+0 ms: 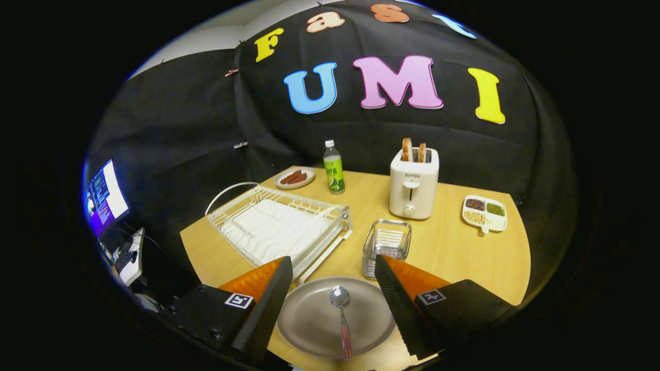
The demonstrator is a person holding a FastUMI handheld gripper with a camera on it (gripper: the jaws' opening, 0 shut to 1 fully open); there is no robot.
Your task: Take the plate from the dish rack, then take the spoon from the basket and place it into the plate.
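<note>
Your round wooden table (464, 252) carries the empty white wire dish rack (278, 226), then the round grey metal plate (314, 322) lying between your fingers. The small wire basket (386, 246) sits just beyond it. The metal spoon with the red checked handle (342, 319) lies in the plate. Your gripper (332, 304) is spread wide, holding nothing; withdrawing low could clip the handle and tip the spoon out.

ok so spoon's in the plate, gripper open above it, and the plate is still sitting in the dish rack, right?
Not quite. The plate is out of the dish rack; it lies on the table in front of the rack, as the gripper view shows. The rest holds: the spoon lies in the plate and the hand-held gripper is open above it.
</note>
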